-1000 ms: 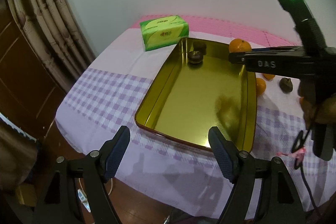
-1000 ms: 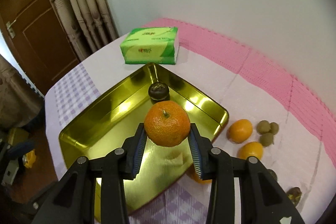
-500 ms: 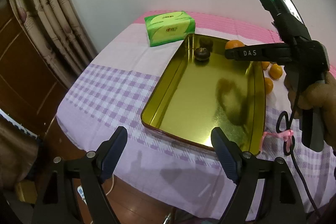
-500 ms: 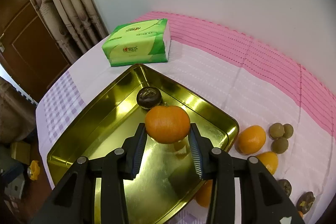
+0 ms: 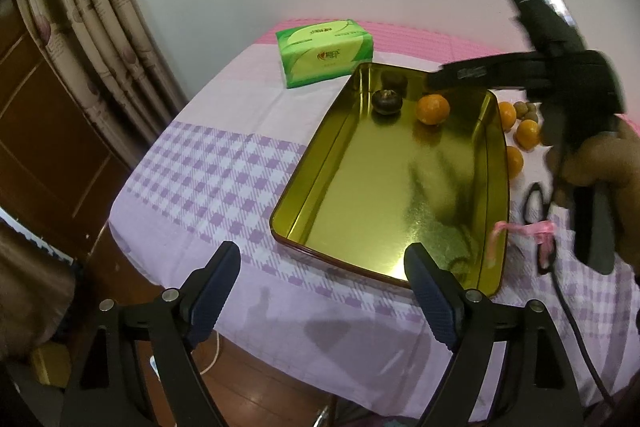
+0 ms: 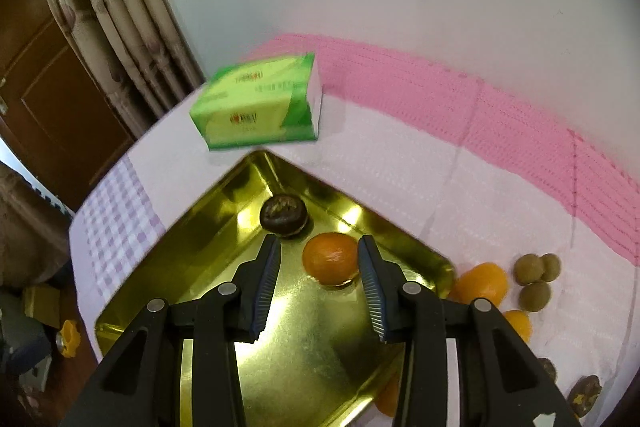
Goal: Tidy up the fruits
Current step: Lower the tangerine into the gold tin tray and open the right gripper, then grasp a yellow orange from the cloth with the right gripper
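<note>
A gold metal tray [image 5: 360, 219] [image 6: 192, 267] lies on the table. In its far corner sit a dark brown fruit [image 5: 386, 101] [image 6: 283, 216] and an orange [image 5: 432, 109] [image 6: 330, 258]. My right gripper [image 6: 318, 263] is open, its fingers on either side of the orange and apart from it. My left gripper [image 5: 322, 275] is open and empty, held off the table's near edge. More oranges [image 6: 480, 281] [image 5: 527, 134] and small greenish-brown fruits [image 6: 534, 273] lie on the cloth right of the tray.
A green tissue pack [image 5: 325, 51] [image 6: 256, 103] stands beyond the tray's far corner. Dark shrivelled fruits [image 6: 585, 391] lie at the right. The table has a purple check and pink cloth. Curtains [image 5: 100, 39] and a wooden door are at the left.
My right gripper carried the orange down to the tray's far corner and opened, leaving it next to the dark fruit. My left gripper drew back a little.
</note>
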A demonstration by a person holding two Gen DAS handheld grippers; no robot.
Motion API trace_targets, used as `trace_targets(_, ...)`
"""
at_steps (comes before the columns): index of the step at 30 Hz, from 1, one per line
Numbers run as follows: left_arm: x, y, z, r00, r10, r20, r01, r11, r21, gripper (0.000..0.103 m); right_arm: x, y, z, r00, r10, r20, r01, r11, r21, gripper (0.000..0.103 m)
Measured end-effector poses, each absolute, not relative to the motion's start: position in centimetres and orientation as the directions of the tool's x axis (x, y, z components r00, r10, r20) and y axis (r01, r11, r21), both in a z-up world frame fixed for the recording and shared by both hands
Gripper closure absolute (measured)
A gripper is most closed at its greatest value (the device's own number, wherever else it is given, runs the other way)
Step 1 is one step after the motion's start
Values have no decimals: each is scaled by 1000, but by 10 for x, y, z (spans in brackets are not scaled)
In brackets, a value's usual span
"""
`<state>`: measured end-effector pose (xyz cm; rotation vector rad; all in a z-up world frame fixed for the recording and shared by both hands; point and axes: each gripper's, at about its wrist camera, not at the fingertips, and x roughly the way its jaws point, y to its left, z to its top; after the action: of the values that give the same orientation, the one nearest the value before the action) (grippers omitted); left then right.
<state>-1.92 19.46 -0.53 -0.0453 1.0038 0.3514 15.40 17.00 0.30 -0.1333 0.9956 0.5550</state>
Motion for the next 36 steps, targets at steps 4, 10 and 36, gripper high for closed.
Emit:
trace_targets(4,-19,197,-6,482,264,-836,-316,942,115,19,138,134,23,468,387,-795,-492,861,130,64)
trace_targets(10,-19,197,-5,479,264,-837,-311,943,119,19,96,75,17,437,387,-812,-502,854,137,62)
trace_targets(36,-17,184,-15,468,305,-829,-290,940,181,18,97,96,-40,374,348,-859,-588,806,70,67)
